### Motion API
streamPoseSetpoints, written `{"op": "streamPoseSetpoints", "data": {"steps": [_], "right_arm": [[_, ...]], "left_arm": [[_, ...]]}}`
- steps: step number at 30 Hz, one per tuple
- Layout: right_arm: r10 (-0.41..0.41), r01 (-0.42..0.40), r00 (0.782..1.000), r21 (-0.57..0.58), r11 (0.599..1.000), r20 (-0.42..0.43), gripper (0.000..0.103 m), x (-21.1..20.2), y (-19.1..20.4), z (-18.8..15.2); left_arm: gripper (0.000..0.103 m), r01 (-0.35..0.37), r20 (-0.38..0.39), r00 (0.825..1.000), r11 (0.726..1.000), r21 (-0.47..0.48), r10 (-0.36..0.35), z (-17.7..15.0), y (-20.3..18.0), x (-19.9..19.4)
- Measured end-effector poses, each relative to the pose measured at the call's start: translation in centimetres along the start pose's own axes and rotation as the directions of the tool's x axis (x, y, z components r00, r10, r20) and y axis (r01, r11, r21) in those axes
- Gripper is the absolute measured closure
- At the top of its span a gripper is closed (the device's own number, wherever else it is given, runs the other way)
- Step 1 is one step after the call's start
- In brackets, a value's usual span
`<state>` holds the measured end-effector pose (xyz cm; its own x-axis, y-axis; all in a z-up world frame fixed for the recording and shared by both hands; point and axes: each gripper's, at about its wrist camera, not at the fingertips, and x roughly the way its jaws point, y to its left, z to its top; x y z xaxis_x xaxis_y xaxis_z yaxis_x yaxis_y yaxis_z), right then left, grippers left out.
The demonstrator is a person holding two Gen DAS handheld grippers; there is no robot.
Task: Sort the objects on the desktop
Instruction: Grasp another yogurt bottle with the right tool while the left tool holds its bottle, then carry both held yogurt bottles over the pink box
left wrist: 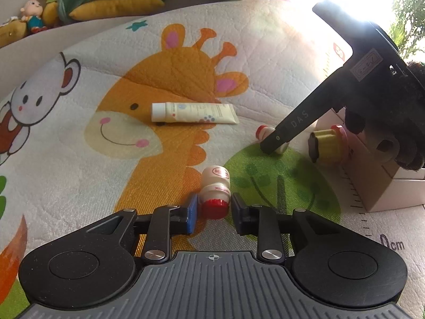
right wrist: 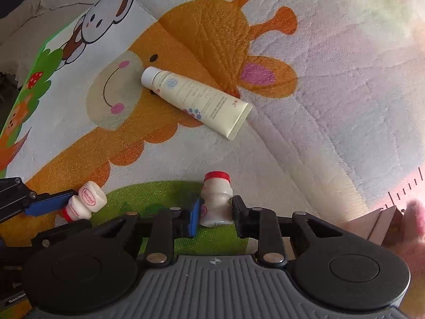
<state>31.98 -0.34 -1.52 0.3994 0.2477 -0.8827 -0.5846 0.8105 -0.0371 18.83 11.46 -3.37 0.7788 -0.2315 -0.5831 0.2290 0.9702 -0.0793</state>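
2 red-capped white bottles [left wrist: 214,192] [right wrist: 216,199], 1 toppled, 1 upright; cream tube [left wrist: 194,113] lying flat.

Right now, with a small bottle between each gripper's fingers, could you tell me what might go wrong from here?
1. The left gripper straddles a lying bottle at its red cap end; closing there could roll or squirt it out.
2. The right gripper brackets an upright bottle at its narrow waist; an uneven squeeze might tip it.
3. The two grippers work close together, so lifting at once risks a collision. The cream tube looks safely clear.

Tube [right wrist: 196,103] lies on the mat [right wrist: 332,85], beyond both small bottles [right wrist: 216,199]
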Motion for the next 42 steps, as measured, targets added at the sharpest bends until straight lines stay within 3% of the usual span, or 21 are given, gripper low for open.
{"op": "streamPoseSetpoints", "data": {"steps": [9, 14, 24, 37, 42], "right_arm": [[0.088, -0.087, 0.995, -0.026, 0.996, 0.035, 0.078, -2.8, 1.9, -1.8], [0.139, -0.135, 0.986, -0.057, 0.989, 0.088, 0.078, -5.6, 2.9, -4.2], [0.156, -0.119, 0.973, -0.207, 0.971, 0.173, 0.078, -8.0, 6.3, -10.5], [0.179, -0.155, 0.964, -0.135, 0.979, 0.198, 0.078, -7.4, 5.0, -14.1], [0.184, -0.161, 0.958, -0.117, 0.980, 0.219, 0.077, -7.0, 4.6, -14.5]], "left_arm": [[0.070, -0.008, 0.002, 1.000, 1.000, 0.003, 0.008, 0.0, 0.0, 0.0], [0.063, -0.009, 0.001, 1.000, 1.000, 0.002, 0.009, 0.1, 0.0, 0.1], [0.061, -0.042, -0.006, 0.999, 0.999, 0.017, 0.042, 0.3, -0.3, 0.3], [0.064, -0.068, -0.041, 0.997, 0.995, 0.067, 0.071, 1.3, -1.7, 1.8], [0.073, -0.065, -0.052, 0.996, 0.996, 0.062, 0.068, 1.5, -1.9, 1.8]]}}
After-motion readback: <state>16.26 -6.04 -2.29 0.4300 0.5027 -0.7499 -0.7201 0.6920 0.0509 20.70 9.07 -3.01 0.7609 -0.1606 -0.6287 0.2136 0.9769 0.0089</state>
